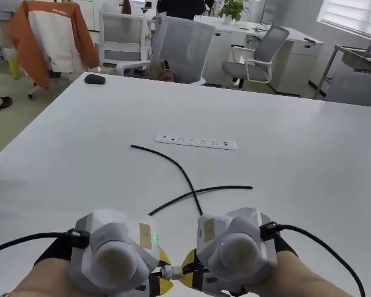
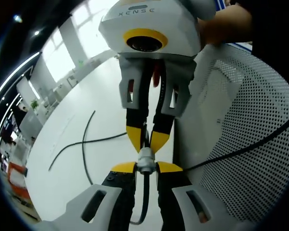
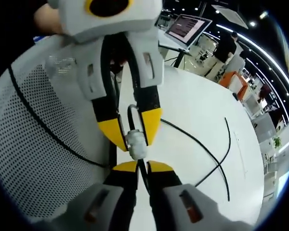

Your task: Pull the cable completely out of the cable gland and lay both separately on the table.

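Note:
The small white cable gland (image 1: 170, 271) hangs just above the table's near edge, between two grippers that face each other. My left gripper (image 2: 145, 167) is shut on the gland (image 2: 145, 159), and black cable runs back between its jaws. My right gripper (image 3: 142, 166) is shut on the black cable (image 3: 142, 174) right where it leaves the gland (image 3: 136, 142). In the head view the left gripper (image 1: 162, 272) is on the left and the right gripper (image 1: 190, 272) on the right. Black cable (image 1: 179, 167) lies in two crossing strands on the white table (image 1: 309, 173).
A white power strip (image 1: 196, 142) lies further back, mid-table. A black mouse (image 1: 94, 78) sits at the far left corner. Office chairs (image 1: 182, 49) stand behind the far edge, one with an orange jacket (image 1: 49, 37). Grey mesh (image 2: 241, 120) sits close beside the grippers.

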`<state>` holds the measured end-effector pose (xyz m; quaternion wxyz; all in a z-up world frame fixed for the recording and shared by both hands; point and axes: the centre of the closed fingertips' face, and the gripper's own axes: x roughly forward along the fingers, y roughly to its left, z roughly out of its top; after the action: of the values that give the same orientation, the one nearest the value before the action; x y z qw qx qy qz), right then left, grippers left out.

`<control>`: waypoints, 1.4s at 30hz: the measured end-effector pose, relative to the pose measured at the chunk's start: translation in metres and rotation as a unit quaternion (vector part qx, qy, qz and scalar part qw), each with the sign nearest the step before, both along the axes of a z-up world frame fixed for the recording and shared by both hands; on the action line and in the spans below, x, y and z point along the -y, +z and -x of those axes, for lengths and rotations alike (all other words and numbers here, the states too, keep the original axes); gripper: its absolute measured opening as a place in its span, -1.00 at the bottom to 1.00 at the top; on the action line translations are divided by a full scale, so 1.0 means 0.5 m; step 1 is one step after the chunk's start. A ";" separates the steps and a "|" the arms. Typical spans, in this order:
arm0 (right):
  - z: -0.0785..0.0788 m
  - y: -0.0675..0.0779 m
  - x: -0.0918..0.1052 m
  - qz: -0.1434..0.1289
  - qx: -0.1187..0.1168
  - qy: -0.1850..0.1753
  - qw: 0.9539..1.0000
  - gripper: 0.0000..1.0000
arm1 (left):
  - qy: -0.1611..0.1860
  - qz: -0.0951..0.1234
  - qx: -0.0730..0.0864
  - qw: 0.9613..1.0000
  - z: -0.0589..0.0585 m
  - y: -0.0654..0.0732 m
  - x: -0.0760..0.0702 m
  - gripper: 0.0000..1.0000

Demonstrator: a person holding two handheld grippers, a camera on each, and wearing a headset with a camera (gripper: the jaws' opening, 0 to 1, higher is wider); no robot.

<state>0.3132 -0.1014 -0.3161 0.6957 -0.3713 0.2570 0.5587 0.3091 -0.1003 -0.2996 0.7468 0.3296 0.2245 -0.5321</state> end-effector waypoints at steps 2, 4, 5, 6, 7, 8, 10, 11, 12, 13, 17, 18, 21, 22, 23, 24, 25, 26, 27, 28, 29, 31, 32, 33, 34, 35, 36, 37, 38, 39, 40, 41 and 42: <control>-0.002 -0.004 0.003 0.005 0.007 0.000 1.000 -0.92 | 0.007 0.000 0.000 1.000 -0.004 0.000 -0.005 -0.66; -0.011 -0.006 0.014 0.016 0.019 -0.005 1.000 -0.92 | 0.012 -0.002 0.001 1.000 -0.010 -0.002 -0.009 -0.66; -0.014 -0.006 0.018 0.014 0.021 -0.010 1.000 -0.93 | 0.016 -0.004 0.002 1.000 -0.014 -0.003 -0.012 -0.66; -0.015 -0.005 0.020 0.012 0.021 -0.012 1.000 -0.93 | 0.019 -0.003 0.002 1.000 -0.016 -0.001 -0.014 -0.66; -0.019 -0.003 0.024 0.008 0.023 -0.019 1.000 -0.93 | 0.022 -0.002 0.002 1.000 -0.017 0.000 -0.014 -0.66; -0.021 -0.004 0.027 0.006 0.023 -0.023 0.999 -0.93 | 0.025 -0.002 0.002 1.000 -0.018 0.000 -0.015 -0.66; -0.027 -0.006 0.034 0.008 0.021 -0.036 0.999 -0.93 | 0.029 -0.006 0.004 1.000 -0.019 0.000 -0.019 -0.66; -0.029 -0.010 0.038 0.012 0.020 -0.040 0.999 -0.93 | 0.032 -0.010 0.003 0.999 -0.021 -0.003 -0.021 -0.66; -0.030 -0.013 0.041 0.017 0.020 -0.042 0.999 -0.93 | 0.033 -0.011 0.001 0.999 -0.021 -0.005 -0.022 -0.66; -0.032 -0.019 0.046 0.026 0.022 -0.044 0.998 -0.93 | 0.034 -0.012 0.000 0.999 -0.021 -0.006 -0.023 -0.66; -0.033 -0.034 0.063 0.048 0.010 -0.063 0.997 -0.93 | 0.036 -0.014 -0.003 0.999 -0.019 -0.008 -0.024 -0.67; -0.034 -0.039 0.068 0.053 0.007 -0.067 0.996 -0.93 | 0.036 -0.015 -0.003 0.999 -0.018 -0.010 -0.025 -0.67; -0.039 -0.047 0.081 0.067 0.009 -0.075 0.995 -0.93 | 0.038 -0.017 -0.005 0.999 -0.018 -0.010 -0.026 -0.67; -0.043 -0.051 0.089 0.075 0.009 -0.081 0.994 -0.93 | 0.040 -0.015 -0.005 0.999 -0.018 -0.009 -0.026 -0.67; -0.045 -0.053 0.094 0.081 0.009 -0.084 0.993 -0.93 | 0.042 -0.013 -0.006 0.999 -0.019 -0.008 -0.026 -0.67; -0.048 -0.056 0.102 0.086 0.008 -0.092 0.992 -0.93 | 0.044 -0.012 -0.007 0.999 -0.019 -0.008 -0.026 -0.67; -0.051 -0.057 0.108 0.089 0.005 -0.102 0.991 -0.93 | 0.045 -0.013 -0.006 0.999 -0.020 -0.008 -0.027 -0.67; -0.055 -0.059 0.118 0.093 0.001 -0.115 0.989 -0.93 | 0.047 -0.014 -0.006 0.999 -0.021 -0.008 -0.029 -0.67; -0.057 -0.060 0.122 0.095 0.001 -0.118 0.988 -0.92 | 0.048 -0.014 -0.007 0.999 -0.021 -0.008 -0.030 -0.67; -0.059 -0.060 0.125 0.096 0.001 -0.121 0.988 -0.92 | 0.048 -0.013 -0.007 0.999 -0.021 -0.008 -0.030 -0.67; -0.060 -0.060 0.127 0.094 -0.001 -0.125 0.988 -0.92 | 0.049 -0.013 -0.007 0.999 -0.021 -0.008 -0.030 -0.67; -0.062 -0.063 0.137 0.099 -0.006 -0.140 0.985 -0.91 | 0.051 -0.016 -0.006 0.999 -0.023 -0.008 -0.032 -0.67; -0.063 -0.065 0.142 0.105 -0.005 -0.142 0.984 -0.91 | 0.053 -0.015 -0.007 0.998 -0.024 -0.008 -0.032 -0.67; -0.065 -0.068 0.148 0.114 -0.002 -0.143 0.983 -0.91 | 0.053 -0.012 -0.008 0.998 -0.024 -0.007 -0.031 -0.67; -0.066 -0.069 0.153 0.122 0.000 -0.144 0.982 -0.90 | 0.054 -0.013 -0.008 0.998 -0.023 -0.007 -0.031 -0.66; -0.074 -0.066 0.164 0.137 0.014 -0.152 0.979 -0.85 | 0.052 -0.017 -0.001 0.998 -0.024 -0.006 -0.031 -0.66; -0.078 -0.064 0.161 0.133 0.020 -0.149 0.980 -0.67 | 0.048 -0.018 0.004 0.999 -0.023 -0.004 -0.029 -0.66; -0.075 -0.061 0.146 0.117 0.018 -0.137 0.983 -0.56 | 0.046 -0.015 0.002 0.999 -0.020 -0.003 -0.027 -0.66; -0.067 -0.059 0.128 0.093 0.005 -0.130 0.987 -0.54 | 0.043 -0.011 0.000 0.999 -0.019 -0.003 -0.022 -0.66; -0.059 -0.056 0.116 0.077 -0.008 -0.128 0.989 -0.60 | 0.041 -0.013 0.002 0.999 -0.019 -0.003 -0.021 -0.66; -0.054 -0.050 0.101 0.063 -0.012 -0.119 0.991 -0.62 | 0.038 -0.019 0.004 0.999 -0.019 -0.007 -0.020 -0.66; -0.053 -0.046 0.091 0.054 -0.009 -0.110 0.992 -0.60 | 0.037 -0.022 0.004 0.999 -0.018 -0.009 -0.020 -0.66; -0.048 -0.040 0.081 0.049 -0.005 -0.100 0.994 -0.60 | 0.036 -0.023 0.004 0.999 -0.018 -0.010 -0.021 -0.66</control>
<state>0.3374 -0.1421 -0.3362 0.7281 -0.3744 0.3231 0.4746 0.3179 -0.0900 -0.3044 0.7583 0.3405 0.2457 -0.4987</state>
